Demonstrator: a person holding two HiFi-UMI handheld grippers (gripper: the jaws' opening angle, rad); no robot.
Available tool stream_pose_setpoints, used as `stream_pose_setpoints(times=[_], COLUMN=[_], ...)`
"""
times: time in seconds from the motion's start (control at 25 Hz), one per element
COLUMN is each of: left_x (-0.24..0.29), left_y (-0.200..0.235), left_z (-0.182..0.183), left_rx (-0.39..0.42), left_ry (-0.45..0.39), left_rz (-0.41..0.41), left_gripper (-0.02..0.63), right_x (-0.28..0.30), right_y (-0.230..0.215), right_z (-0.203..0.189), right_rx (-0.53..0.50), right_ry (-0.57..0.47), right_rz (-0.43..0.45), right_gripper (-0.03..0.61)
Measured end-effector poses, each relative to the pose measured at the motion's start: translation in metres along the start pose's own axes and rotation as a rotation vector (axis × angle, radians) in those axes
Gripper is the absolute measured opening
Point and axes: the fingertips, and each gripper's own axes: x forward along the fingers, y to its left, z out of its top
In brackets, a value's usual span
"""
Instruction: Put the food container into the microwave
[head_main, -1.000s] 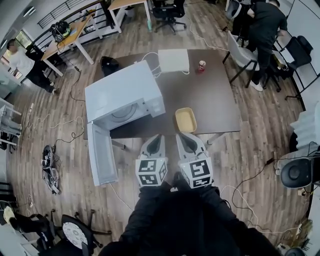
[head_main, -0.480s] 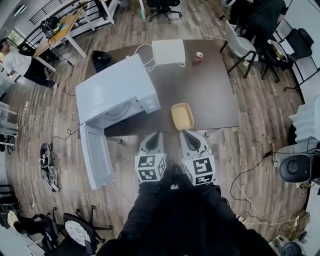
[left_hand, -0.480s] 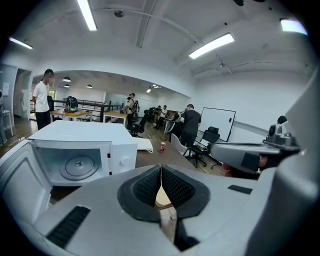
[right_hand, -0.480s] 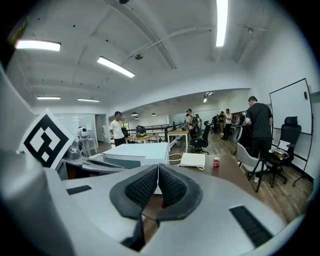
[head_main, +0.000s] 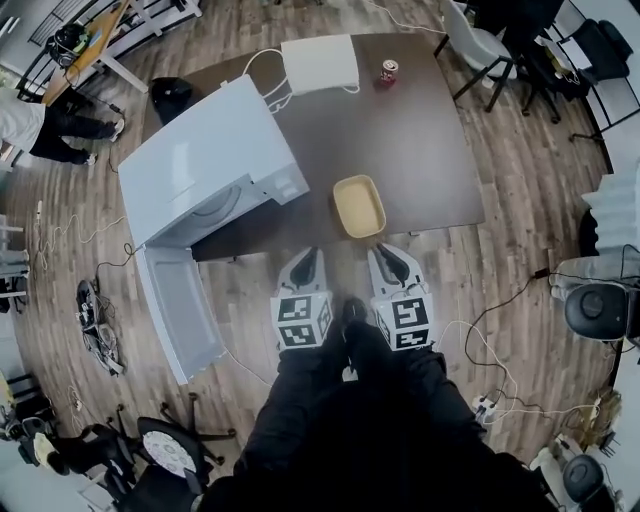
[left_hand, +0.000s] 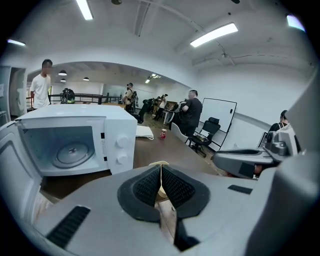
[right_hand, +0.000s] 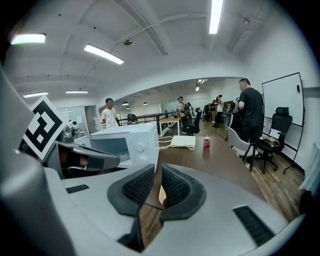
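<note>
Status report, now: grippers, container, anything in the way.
Left hand-held gripper shut, empty. Right hand-held gripper jaws just opening, nothing between. Food container on table near edge, untouched; microwave door open. No obstruction seen.

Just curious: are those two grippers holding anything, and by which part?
Nothing. The left gripper is shut, empty; the right gripper has jaws just been opening, nothing between. The container sits untouched on the table.

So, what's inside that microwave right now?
The open microwave shows only its bare round turntable. The cavity's right wall hides behind the control panel. The container sits outside, on the table.
</note>
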Motion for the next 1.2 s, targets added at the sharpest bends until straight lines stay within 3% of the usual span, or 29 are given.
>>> stream_pose_setpoints(times=[0.32, 0.6, 1.0, 1.2], left_x=[0.051, 0.092, 0.133, 0.138], left_y=[0.024, 0.047, 0.077, 0.082], left_z=[-0.047, -0.085, -0.107, -0.113], left_rx=[-0.007, -0.017, -0.003, -0.007], left_ry=[0.086, 0.128, 0.132, 0.133], left_rz=[-0.009, 0.007, 0.008, 0.012], left_gripper=[0.035, 0.035, 0.035, 0.035], right_x=[0.053, 0.083, 0.12, 0.138], right_y=[-0.013, -0.037, -0.054, -0.055], right_z=[-0.074, -0.131, -0.196, -0.209], right_rx=[0.002, 0.004, 0.009, 0.028], right_ry=[0.121, 0.168, 0.222, 0.227], right_rz=[0.009, -0.02, -0.032, -0.033], right_gripper=[0.142, 0.194, 0.357, 0.426])
